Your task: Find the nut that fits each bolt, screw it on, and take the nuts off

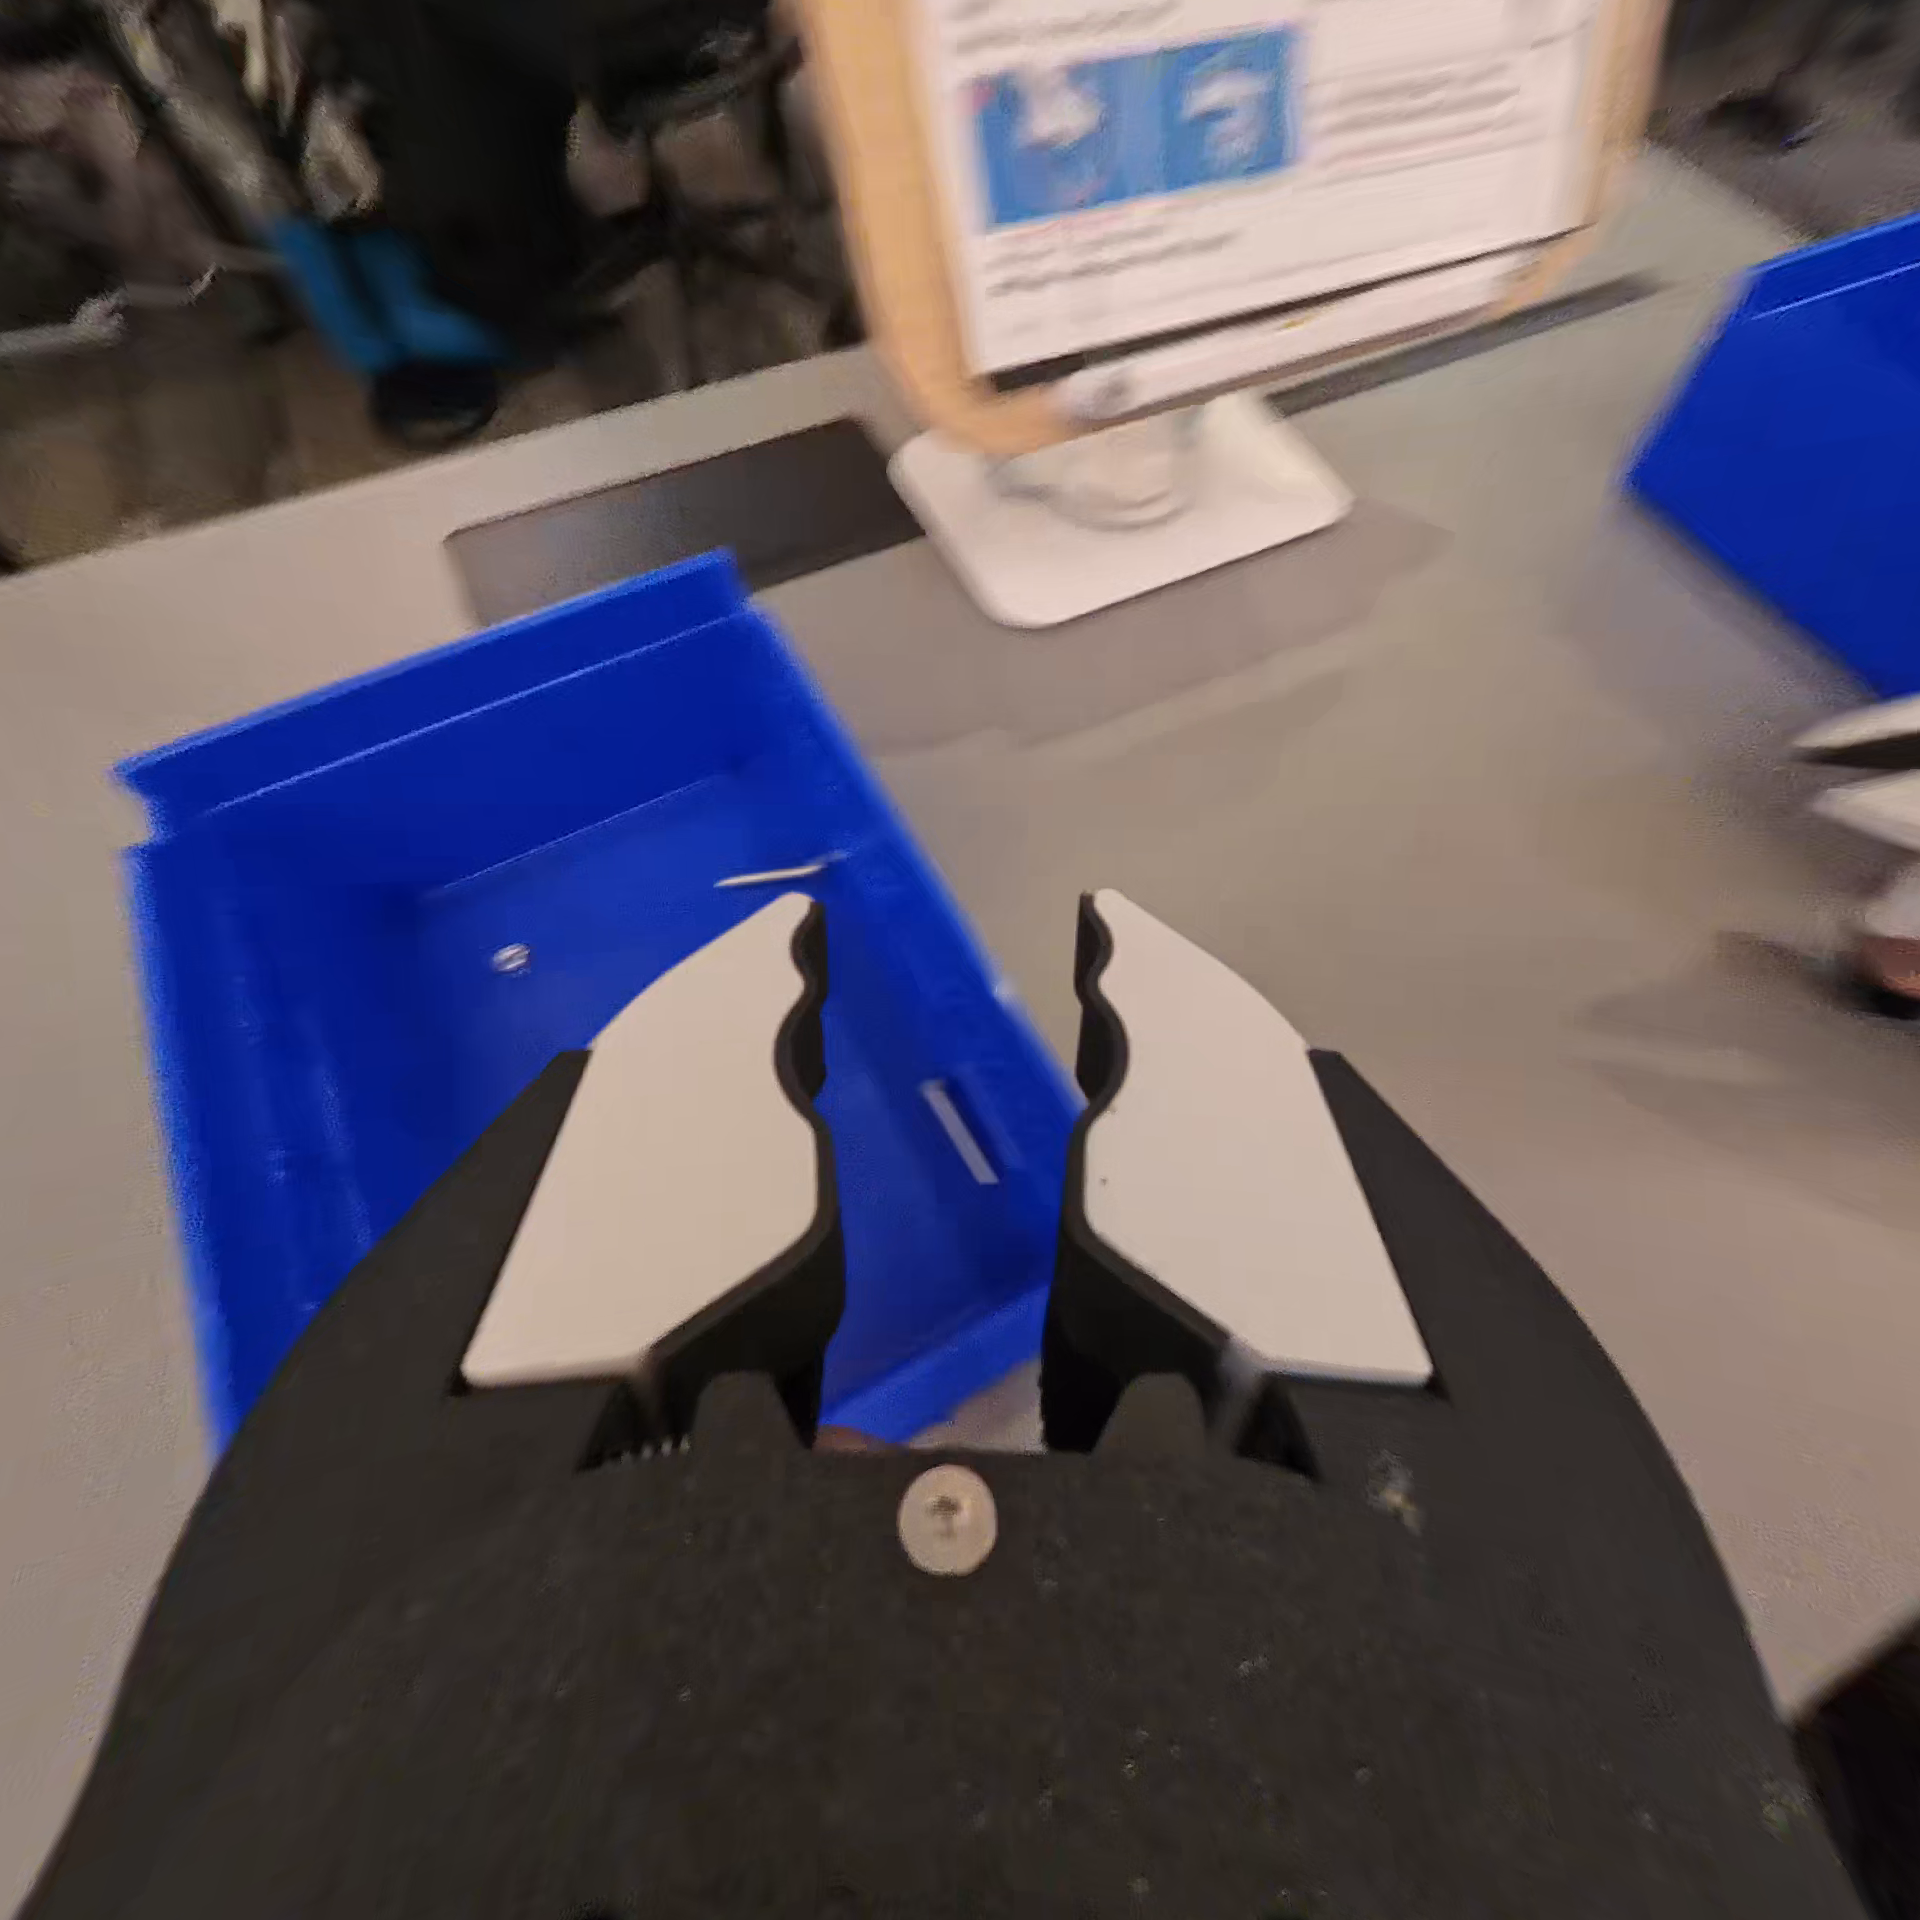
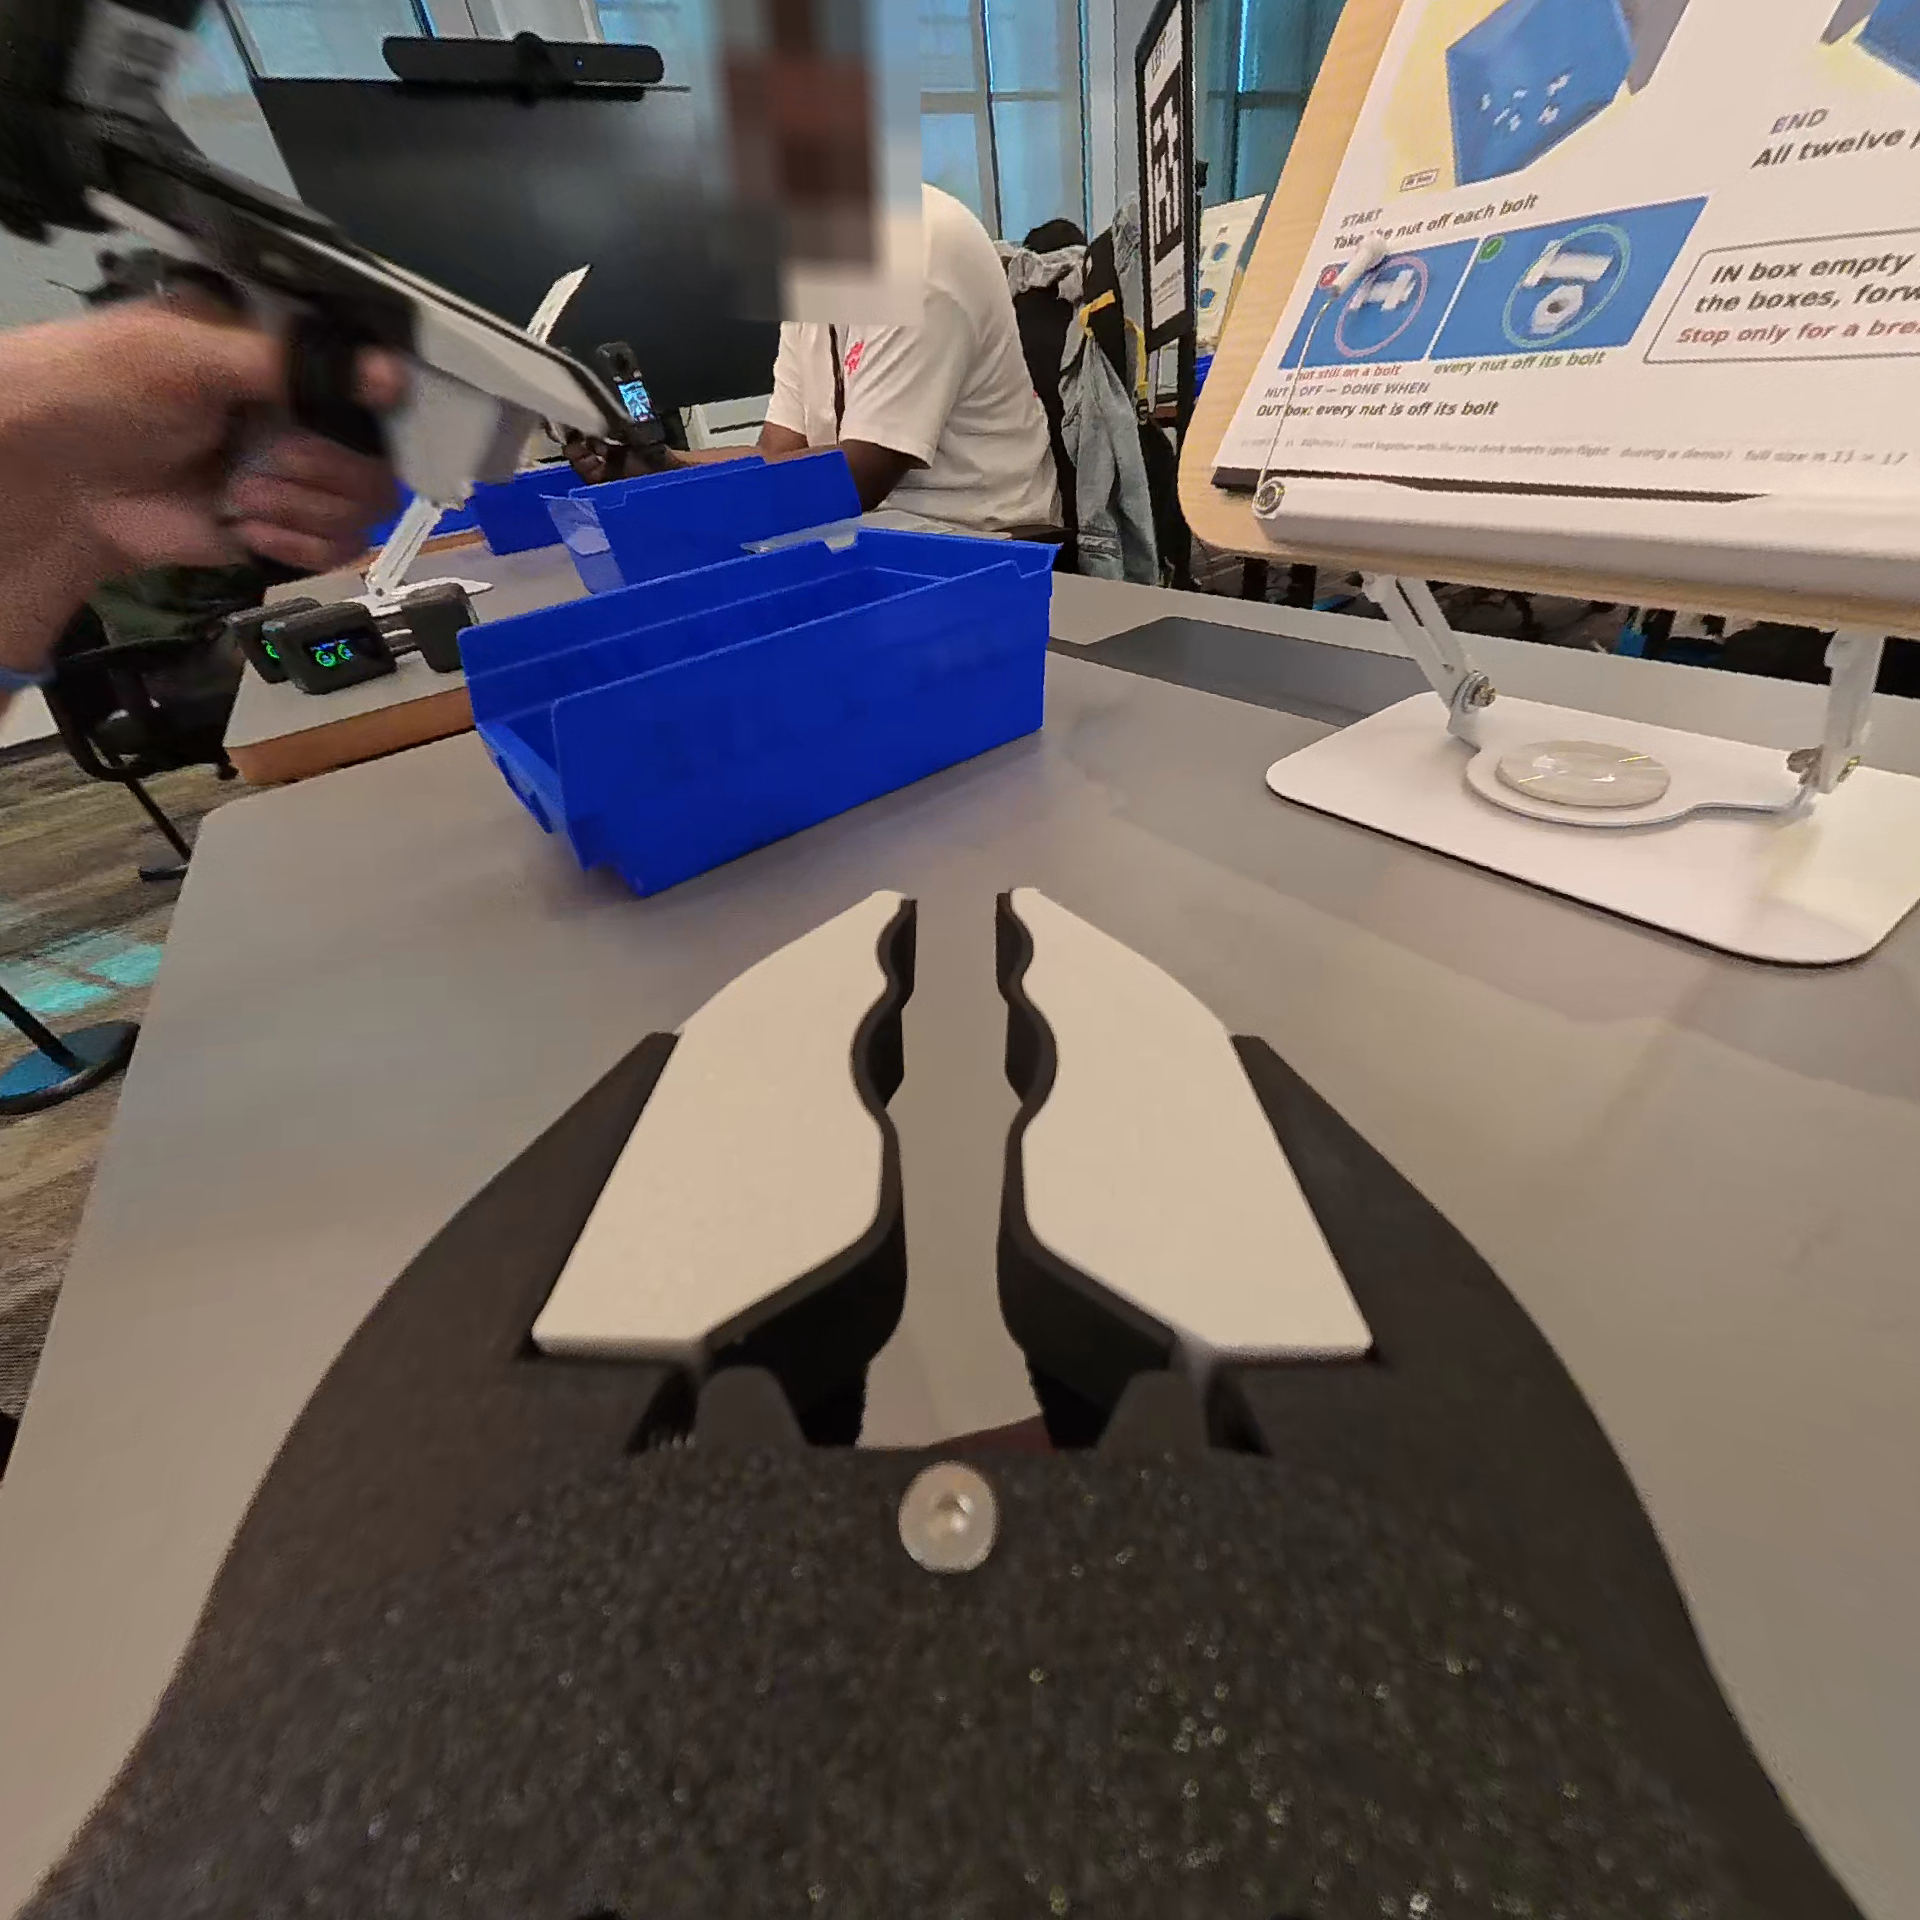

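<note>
My left gripper [image 1: 951, 914] is open and empty, held over the near right part of a blue bin [image 1: 312, 1039]. In the bin lie a small silver nut [image 1: 509, 956] and two thin silver pieces, one at the far wall [image 1: 779, 878] and one near my fingers [image 1: 961, 1132]; blur hides what they are. My right gripper [image 2: 956, 914] is a little open and empty, low over the grey table [image 2: 1351, 1143], short of the blue bin [image 2: 758, 707]. The bin's inside is hidden in this view. A hand holds the left gripper [image 2: 499, 353] up at the upper left.
A second blue bin [image 1: 1787, 447] stands at the far right. A wooden board with an instruction sheet [image 2: 1558, 312] rests on a white stand [image 2: 1621, 862] at the back right. The right gripper [image 1: 1870, 790] shows blurred at the right edge. Another table with more blue bins [image 2: 717, 509] and a seated person lies beyond. The grippers' ends are close to 30 cm from one another.
</note>
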The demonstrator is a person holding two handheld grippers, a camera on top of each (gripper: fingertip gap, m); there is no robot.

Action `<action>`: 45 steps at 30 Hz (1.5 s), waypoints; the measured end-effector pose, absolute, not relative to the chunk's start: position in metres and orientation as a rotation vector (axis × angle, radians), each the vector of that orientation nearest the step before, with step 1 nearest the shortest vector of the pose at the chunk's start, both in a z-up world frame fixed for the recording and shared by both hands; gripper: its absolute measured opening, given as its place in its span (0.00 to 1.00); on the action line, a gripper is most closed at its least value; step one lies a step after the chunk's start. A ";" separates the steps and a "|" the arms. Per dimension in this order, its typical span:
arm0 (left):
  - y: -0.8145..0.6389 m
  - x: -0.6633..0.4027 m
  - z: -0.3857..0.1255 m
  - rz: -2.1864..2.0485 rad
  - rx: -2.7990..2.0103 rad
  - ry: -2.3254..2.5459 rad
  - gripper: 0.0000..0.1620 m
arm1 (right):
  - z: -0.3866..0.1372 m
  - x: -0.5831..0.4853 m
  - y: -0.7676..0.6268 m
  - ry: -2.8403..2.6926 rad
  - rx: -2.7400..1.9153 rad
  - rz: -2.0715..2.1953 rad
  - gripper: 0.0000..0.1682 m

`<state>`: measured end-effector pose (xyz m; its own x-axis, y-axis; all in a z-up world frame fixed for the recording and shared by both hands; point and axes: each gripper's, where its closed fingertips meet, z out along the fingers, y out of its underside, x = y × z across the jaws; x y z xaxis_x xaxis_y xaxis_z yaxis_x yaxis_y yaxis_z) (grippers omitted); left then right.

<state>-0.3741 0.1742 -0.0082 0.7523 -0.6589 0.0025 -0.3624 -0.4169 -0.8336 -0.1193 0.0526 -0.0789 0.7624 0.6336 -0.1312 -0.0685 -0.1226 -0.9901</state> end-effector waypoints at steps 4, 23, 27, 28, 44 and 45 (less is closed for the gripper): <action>0.243 -0.383 -0.067 -0.340 -2.235 0.793 0.30 | -0.082 -0.120 0.056 -0.442 -1.614 0.669 0.08; 0.304 -0.372 -0.188 -0.323 -2.332 1.115 0.11 | -0.102 -0.113 0.067 -0.394 -1.718 0.687 0.08; 0.303 -0.377 -0.188 -0.330 -2.297 1.121 0.05 | -0.102 -0.111 0.068 -0.374 -1.721 0.701 0.08; 0.302 -0.378 -0.187 -0.330 -2.294 1.130 0.04 | -0.102 -0.110 0.068 -0.372 -1.721 0.701 0.08; 0.305 -0.386 -0.159 -0.315 -2.223 1.094 0.03 | -0.103 -0.112 0.066 -0.373 -1.735 0.721 0.08; 0.308 -0.386 -0.158 -0.317 -2.225 1.088 0.03 | -0.103 -0.113 0.066 -0.375 -1.736 0.720 0.08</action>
